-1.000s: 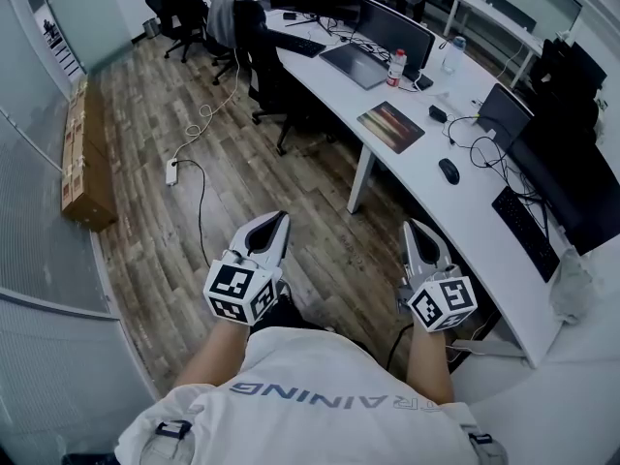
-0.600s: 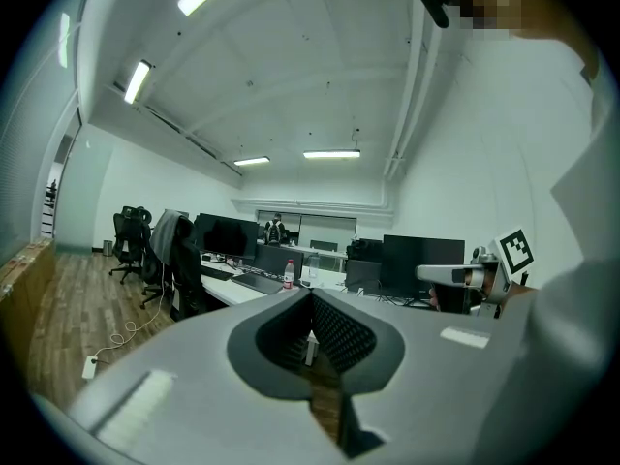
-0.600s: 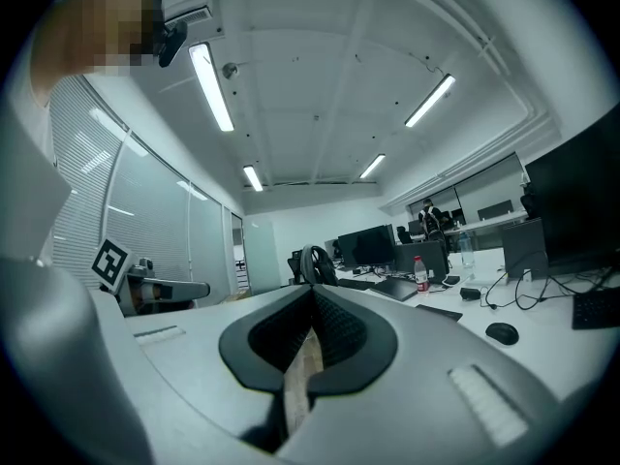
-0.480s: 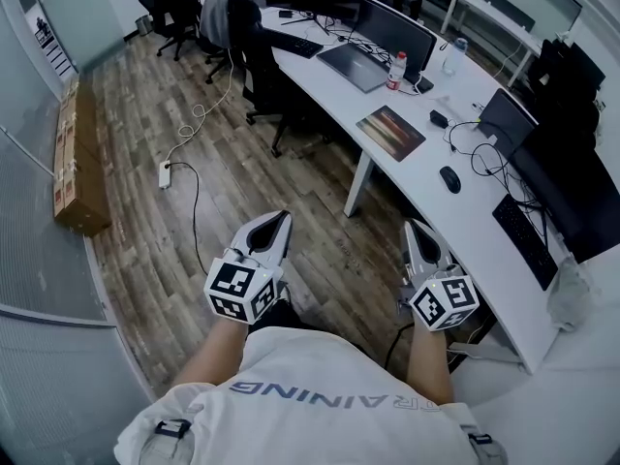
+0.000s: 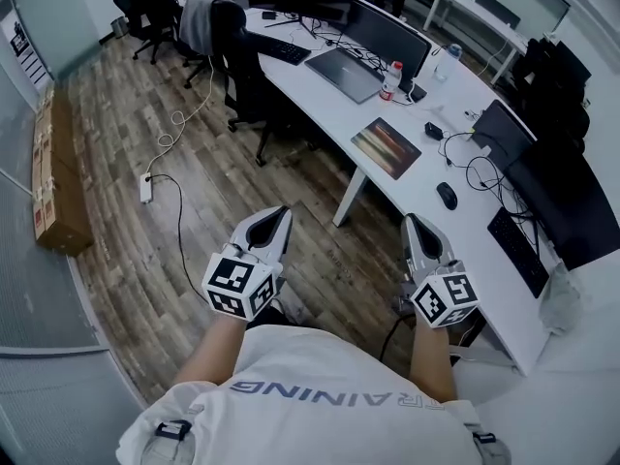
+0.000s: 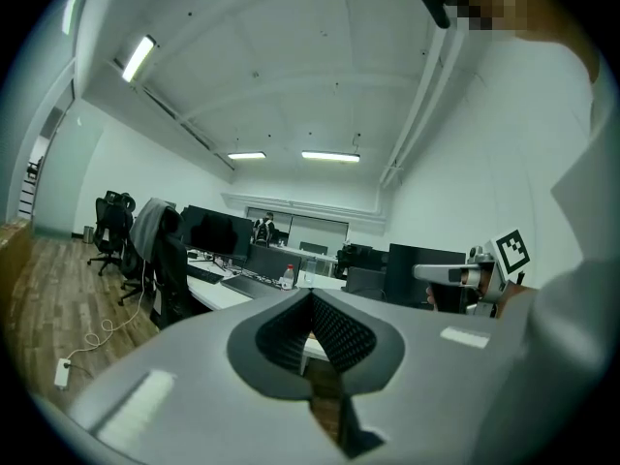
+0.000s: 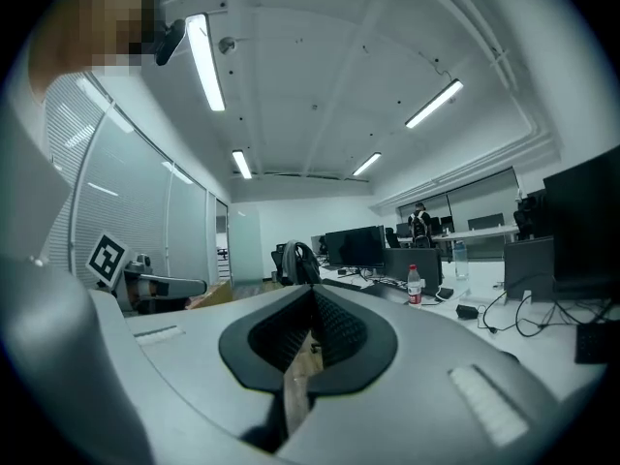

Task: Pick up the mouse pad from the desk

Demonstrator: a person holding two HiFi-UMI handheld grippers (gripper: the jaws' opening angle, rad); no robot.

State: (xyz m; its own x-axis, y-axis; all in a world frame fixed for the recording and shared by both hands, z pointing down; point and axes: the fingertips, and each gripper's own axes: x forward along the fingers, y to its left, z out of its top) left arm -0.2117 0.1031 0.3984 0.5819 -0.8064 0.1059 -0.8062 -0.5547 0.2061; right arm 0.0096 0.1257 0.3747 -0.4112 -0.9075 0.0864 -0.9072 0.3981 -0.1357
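White desk (image 5: pixel 320 85), mouse pad (image 5: pixel 386 147), "RAINING" shirt (image 5: pixel 320 424)

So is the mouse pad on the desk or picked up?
On the desk: the mouse pad lies flat on the white desk, nothing touching it.

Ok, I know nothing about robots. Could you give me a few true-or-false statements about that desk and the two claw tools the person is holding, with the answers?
1. The mouse pad lies flat on the white desk. True.
2. The left gripper is holding the mouse pad. False: its jaws are shut on nothing, out over the wooden floor.
3. The computer mouse sits on the mouse pad. False: it lies on bare desk, apart from the pad.
4. A bottle stands upright beside the laptop. True.
5. The right gripper is shut and empty. True.
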